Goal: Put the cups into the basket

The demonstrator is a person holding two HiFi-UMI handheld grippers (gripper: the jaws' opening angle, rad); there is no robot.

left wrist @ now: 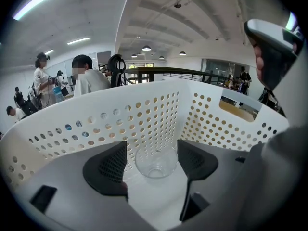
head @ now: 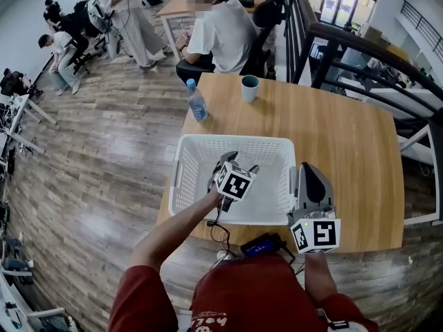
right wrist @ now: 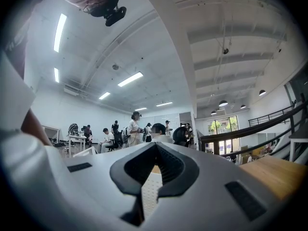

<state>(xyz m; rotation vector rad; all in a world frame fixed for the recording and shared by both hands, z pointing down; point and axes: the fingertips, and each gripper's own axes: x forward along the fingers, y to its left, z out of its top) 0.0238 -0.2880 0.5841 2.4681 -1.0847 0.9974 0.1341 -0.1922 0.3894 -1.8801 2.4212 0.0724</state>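
Note:
A white perforated basket [head: 228, 139] stands on the wooden table [head: 346, 137]. My left gripper [head: 242, 164] reaches down into it. In the left gripper view, a clear glass cup [left wrist: 155, 161] stands upright on the basket [left wrist: 144, 114] floor between the jaws of my left gripper [left wrist: 151, 150], which are open beside it with small gaps. A teal cup [head: 250, 88] stands at the table's far edge. My right gripper [head: 309, 168] hovers at the basket's right near corner, held level. In its own view the right gripper [right wrist: 155, 148] has its tips together and nothing in it.
A water bottle with a blue cap [head: 196, 101] stands at the table's far left corner. A black device [head: 261, 244] with a cable lies at the near edge. A person sits just beyond the table. A dark railing [head: 360, 43] runs at the right.

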